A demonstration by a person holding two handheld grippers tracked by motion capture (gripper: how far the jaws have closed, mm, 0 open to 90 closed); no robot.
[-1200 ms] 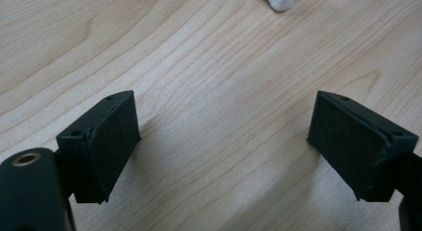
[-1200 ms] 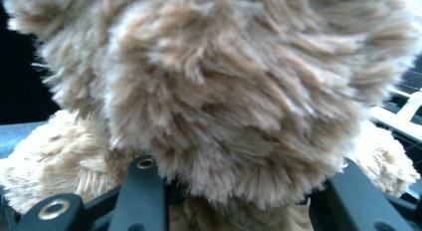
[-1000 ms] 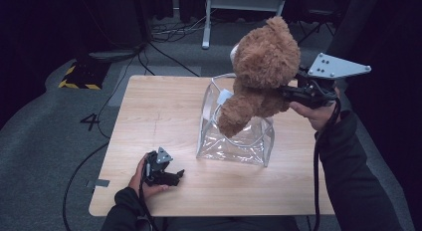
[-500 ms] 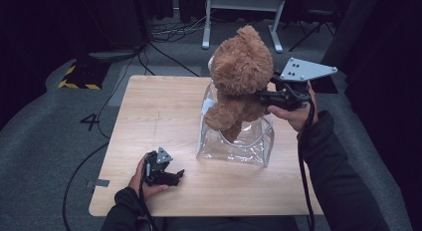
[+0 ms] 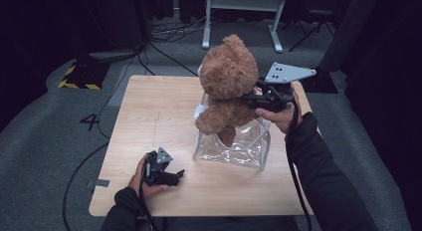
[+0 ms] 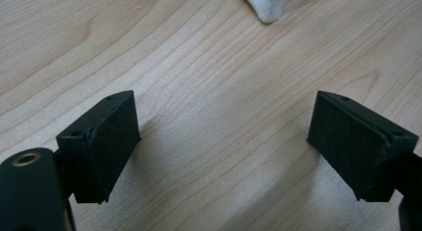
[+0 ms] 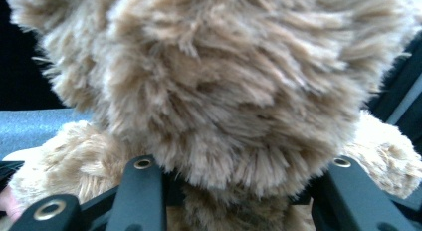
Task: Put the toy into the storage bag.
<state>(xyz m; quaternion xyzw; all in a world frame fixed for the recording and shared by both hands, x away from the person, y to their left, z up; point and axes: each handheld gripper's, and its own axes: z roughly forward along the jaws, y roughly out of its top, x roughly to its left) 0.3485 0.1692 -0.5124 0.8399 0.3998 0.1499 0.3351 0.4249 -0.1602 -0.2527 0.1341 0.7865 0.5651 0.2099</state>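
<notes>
- High view, nearest: the left gripper (image 5: pixel 171 174) rests on the tabletop (image 5: pixel 149 121), fingers spread, holding nothing.
- Farther: the right gripper (image 5: pixel 249 99) pinches a brown teddy bear (image 5: pixel 228 91) around its neck, legs hanging into a clear plastic bag (image 5: pixel 234 144).
- Advice: lower it straight, keeping the legs inside the bag's rim.
- Beyond: a "4" (image 5: pixel 91 121) marked on the floor.

Teddy bear (image 5: pixel 228 86) shaggy plush; bag (image 5: pixel 244 144) glossy clear plastic.
</notes>
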